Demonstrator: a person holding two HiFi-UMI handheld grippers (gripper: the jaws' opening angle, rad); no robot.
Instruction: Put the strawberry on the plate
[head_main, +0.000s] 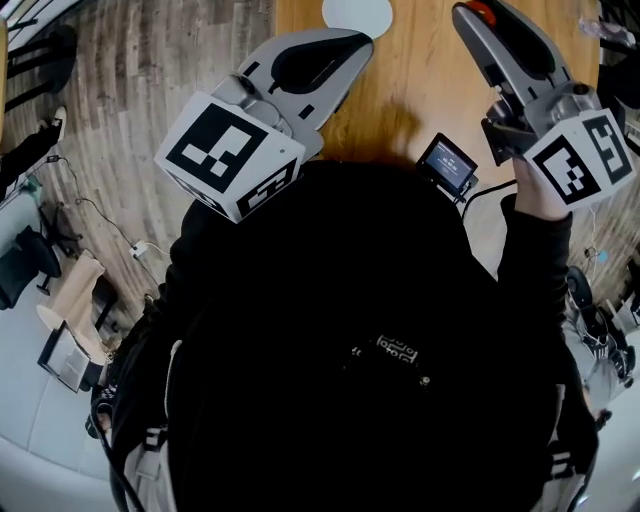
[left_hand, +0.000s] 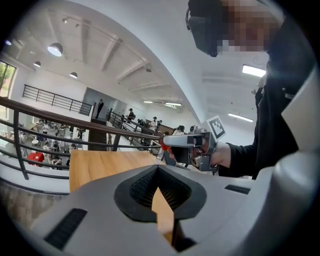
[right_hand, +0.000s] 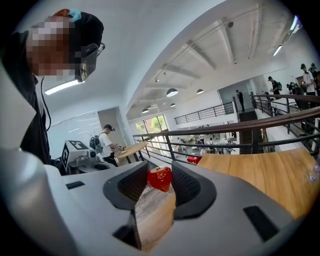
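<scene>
A red strawberry (right_hand: 159, 178) sits pinched between the pads of my right gripper (right_hand: 160, 172), which is shut on it and held up in the air. The head view puts that gripper (head_main: 475, 12) at the top right, over the wooden table (head_main: 420, 80), the strawberry (head_main: 481, 12) at its tip. A white plate (head_main: 357, 14) lies at the top edge, left of the strawberry. My left gripper (head_main: 360, 42) points toward the plate with its tips together and nothing between them. The left gripper view looks past its own jaws (left_hand: 158, 169) at the right gripper (left_hand: 187, 145) with the strawberry (left_hand: 162, 146).
A small device with a screen (head_main: 447, 163) sits at the table's near edge, a cable running from it. Wood-plank floor (head_main: 130, 90) lies left of the table. A metal railing (right_hand: 235, 135) and people at other tables stand beyond.
</scene>
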